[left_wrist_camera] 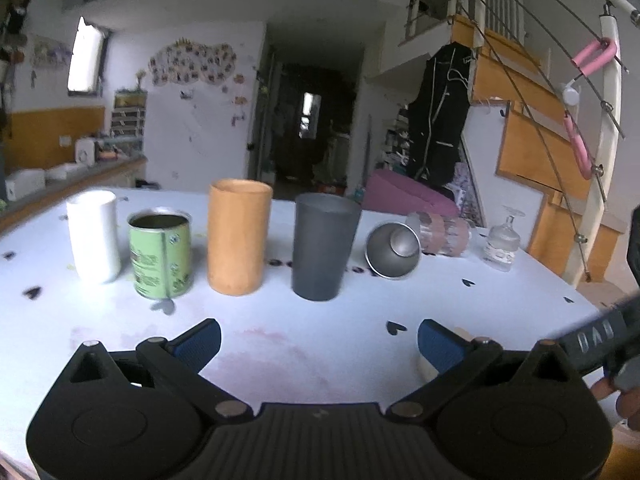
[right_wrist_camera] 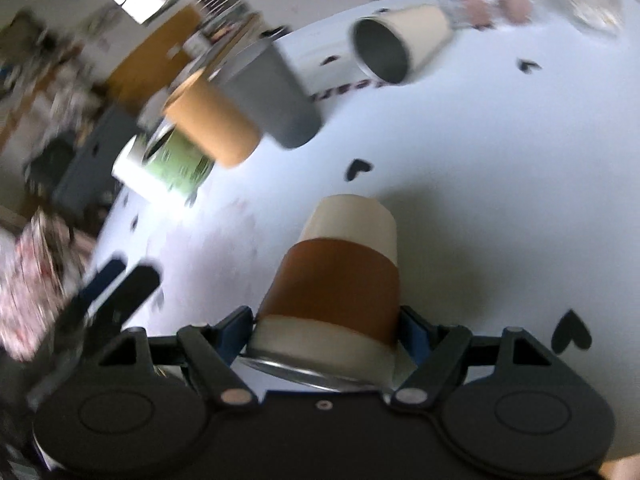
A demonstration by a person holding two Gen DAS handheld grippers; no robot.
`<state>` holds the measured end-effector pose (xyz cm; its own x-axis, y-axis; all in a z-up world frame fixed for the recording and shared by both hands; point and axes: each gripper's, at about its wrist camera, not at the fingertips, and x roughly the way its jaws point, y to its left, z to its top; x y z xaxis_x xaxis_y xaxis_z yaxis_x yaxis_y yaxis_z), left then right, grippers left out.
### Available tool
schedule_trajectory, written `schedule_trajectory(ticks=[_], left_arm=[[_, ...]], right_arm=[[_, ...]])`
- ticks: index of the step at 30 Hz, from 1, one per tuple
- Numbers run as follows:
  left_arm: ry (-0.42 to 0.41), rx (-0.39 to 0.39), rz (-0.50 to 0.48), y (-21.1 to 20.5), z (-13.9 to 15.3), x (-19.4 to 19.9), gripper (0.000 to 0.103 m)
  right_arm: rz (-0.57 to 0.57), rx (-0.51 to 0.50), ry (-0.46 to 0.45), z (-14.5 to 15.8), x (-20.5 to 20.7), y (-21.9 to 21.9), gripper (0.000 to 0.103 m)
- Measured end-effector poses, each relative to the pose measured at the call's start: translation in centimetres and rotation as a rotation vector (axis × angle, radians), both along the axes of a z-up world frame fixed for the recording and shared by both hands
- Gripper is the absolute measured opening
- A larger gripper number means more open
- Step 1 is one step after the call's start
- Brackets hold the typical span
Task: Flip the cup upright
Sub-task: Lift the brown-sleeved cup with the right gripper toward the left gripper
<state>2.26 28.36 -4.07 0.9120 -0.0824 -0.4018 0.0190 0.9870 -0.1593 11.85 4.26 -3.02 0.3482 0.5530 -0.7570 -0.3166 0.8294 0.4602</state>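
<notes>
we note the white heart-printed table (left_wrist_camera: 320,340), then the cream paper cup with a brown sleeve (right_wrist_camera: 340,288) clamped at its rim end by our right gripper (right_wrist_camera: 326,332), base pointing away over the table, and our left gripper (left_wrist_camera: 319,342) spread wide, holding nothing.

A white cylinder (left_wrist_camera: 94,237), green tin (left_wrist_camera: 161,253), orange tumbler (left_wrist_camera: 239,236) and grey tumbler (left_wrist_camera: 324,245) stand upright in a row.

One white cup (left_wrist_camera: 94,238), one tin (left_wrist_camera: 161,252), one orange cup (left_wrist_camera: 238,238), one grey cup (left_wrist_camera: 323,246), two tipped cups (left_wrist_camera: 394,250), one brown-banded cup (right_wrist_camera: 336,292).
</notes>
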Motion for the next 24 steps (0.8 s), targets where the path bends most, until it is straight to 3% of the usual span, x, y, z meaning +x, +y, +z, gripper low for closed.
schedule_trajectory(ticks=[6,11,17,24], left_arm=[[0.081,-0.086,-0.064,0.4,-0.9,2.3,0.103],[0.105,-0.099,-0.119,-0.1,-1.0,3.5,0.103],[0.182,-0.066,-0.199,-0.5,-1.7,6.1,0.103],[0.303,-0.052,-0.273,-0.2,-3.7,9.0,0.103]], right_arm=[[0.266,-0.217,-0.244,0.9,-2.7,3.3,0.079],[0.51,-0.376,-0.47,1.0,-5.6,5.5,0.078],[0.72,-0.443,-0.688,0.4,-8.7,6.6,0.078],[0.853,-0.44,-0.815,-0.1,-10.1,5.9,0.078]])
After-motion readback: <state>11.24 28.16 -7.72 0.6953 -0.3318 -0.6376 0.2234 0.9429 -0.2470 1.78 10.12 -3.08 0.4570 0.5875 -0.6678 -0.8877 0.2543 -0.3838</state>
